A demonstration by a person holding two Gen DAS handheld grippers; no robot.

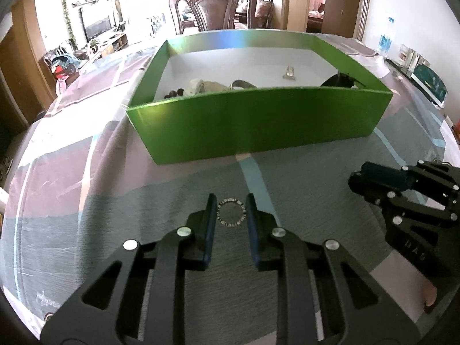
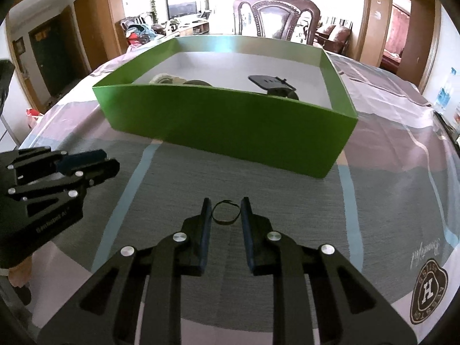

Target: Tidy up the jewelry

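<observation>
the left claw stands open over the tablecloth, its two blue-padded fingers either side of a beaded ring that lies flat between them; whether the pads touch it cannot be told. the ring is a round hoop with no long axis, its open face turned up. the right claw is open about as wide, and a thin dark loop lies flat on the cloth between its fingers, slightly oval, its longer span running across from one finger to the other, with a loose end sticking out at its far side. neither piece is lifted.

both pieces sit near the front edge of the table, well short of the green box, which stands further back toward the middle. its near wall hides much of the inside; over the rim show some pale and dark jewelry pieces at the left, a small clear piece nearer the back, and a black clip-like item at the right.

the cloth is checked in grey, mauve and light blue stripes, with a round brown badge near the right front corner. behind the table stands a carved dark wooden chair, with bright windows, a television and wooden door frames beyond.
</observation>
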